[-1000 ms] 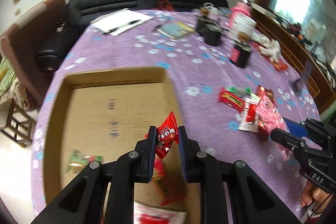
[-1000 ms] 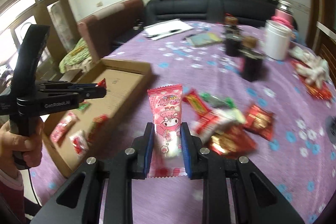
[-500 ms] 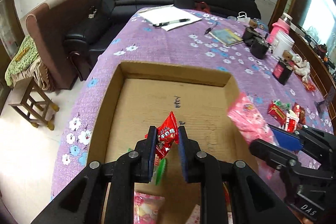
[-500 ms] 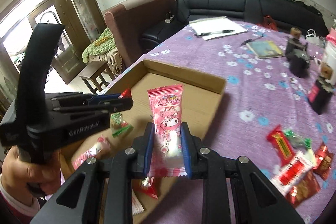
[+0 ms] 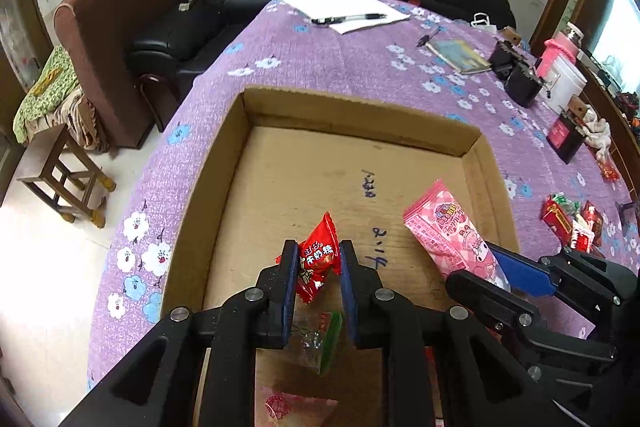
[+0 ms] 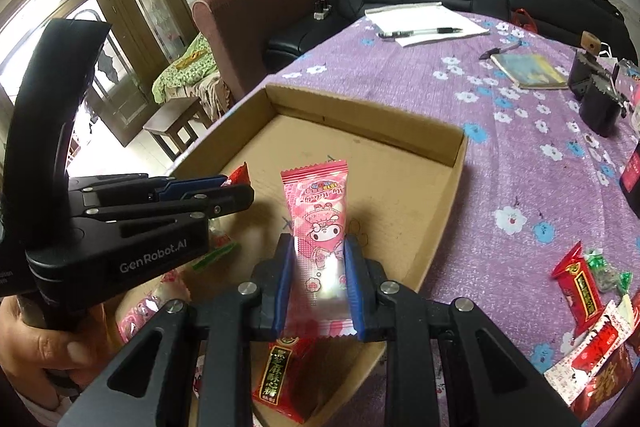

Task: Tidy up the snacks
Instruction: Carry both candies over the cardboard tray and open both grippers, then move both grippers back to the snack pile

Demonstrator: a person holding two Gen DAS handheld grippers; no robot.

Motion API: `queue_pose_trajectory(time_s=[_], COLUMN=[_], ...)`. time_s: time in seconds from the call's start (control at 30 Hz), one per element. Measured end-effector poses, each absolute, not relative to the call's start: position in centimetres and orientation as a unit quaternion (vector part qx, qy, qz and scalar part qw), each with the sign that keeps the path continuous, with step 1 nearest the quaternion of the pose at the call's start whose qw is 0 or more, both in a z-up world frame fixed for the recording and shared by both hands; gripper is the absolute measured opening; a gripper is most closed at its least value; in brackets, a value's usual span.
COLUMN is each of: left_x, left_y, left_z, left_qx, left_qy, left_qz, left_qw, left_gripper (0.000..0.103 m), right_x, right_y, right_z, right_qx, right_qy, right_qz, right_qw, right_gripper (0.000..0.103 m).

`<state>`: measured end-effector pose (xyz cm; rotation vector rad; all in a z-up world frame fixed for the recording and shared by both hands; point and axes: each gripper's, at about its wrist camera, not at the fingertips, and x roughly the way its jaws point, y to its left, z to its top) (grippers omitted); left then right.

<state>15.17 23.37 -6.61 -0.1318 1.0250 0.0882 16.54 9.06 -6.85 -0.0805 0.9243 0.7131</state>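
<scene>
Both grippers have been carried from the loose snack pile [image 6: 592, 311] to above the cardboard box [image 5: 472, 147] on the table [image 5: 320, 59]. A red candy packet [image 5: 318, 261] is clamped in the left gripper [image 5: 317, 267], a pink marshmallow packet [image 6: 320, 223] in the right gripper [image 6: 318, 271], fingers [image 6: 282, 279] pinched on each, presumably for release inside.

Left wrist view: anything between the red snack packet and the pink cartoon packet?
Only bare floor of the cardboard box, with handwritten marks, lies between the red snack packet and pink cartoon packet, per the left wrist view.
</scene>
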Motion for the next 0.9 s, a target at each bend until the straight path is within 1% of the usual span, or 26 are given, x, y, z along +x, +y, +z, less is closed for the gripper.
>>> queue_pose_trajectory(time_s=[0.13, 0.17, 0.2, 0.23, 0.27, 0.3, 0.33, 0.63, 0.9], left_x=[15.4, 15.6, 15.6, 15.7, 15.7, 15.6, 15.5, 14.6, 13.5], left_y=[23.1, 23.1, 23.1, 23.2, 23.4, 23.5, 23.5, 23.0, 19.2], left_z=[-7.1, -7.2, -7.2, -7.3, -7.2, -7.1, -7.0, -4.7, -1.6], left_qx=[-0.053, -0.052, -0.054, -0.055, -0.057, -0.058, -0.059, -0.057, -0.041], left_qy=[0.499, 0.500, 0.501, 0.503, 0.502, 0.500, 0.496, 0.471, 0.443], left_qz=[0.052, 0.055, 0.057, 0.061, 0.064, 0.066, 0.068, 0.071, 0.039], left_qw=[0.864, 0.863, 0.862, 0.861, 0.861, 0.862, 0.863, 0.877, 0.895], left_gripper=[0.022, 0.023, 0.028, 0.033, 0.048, 0.065, 0.069, 0.070, 0.070], right_x=[16.7, 16.7, 16.7, 16.7, 16.7, 16.8, 16.8, 15.2, 13.1], right_y=[9.2, 9.2, 9.2, 9.1, 9.1, 9.0, 8.9, 6.3, -1.7], right_z=[-7.3, -7.4, -7.4, -7.4, -7.3, -7.3, -7.2, -4.7, -3.6], right_qx=[-0.044, -0.044, -0.043, -0.042, -0.041, -0.041, -0.040, -0.035, -0.008], right_qy=[0.438, 0.439, 0.440, 0.441, 0.440, 0.439, 0.437, 0.410, 0.396], right_qz=[0.332, 0.332, 0.332, 0.331, 0.331, 0.329, 0.328, 0.324, 0.279], right_qw=[0.834, 0.834, 0.833, 0.833, 0.834, 0.835, 0.836, 0.852, 0.875], right_gripper=[0.024, 0.025, 0.025, 0.028, 0.031, 0.040, 0.044, 0.044, 0.044])
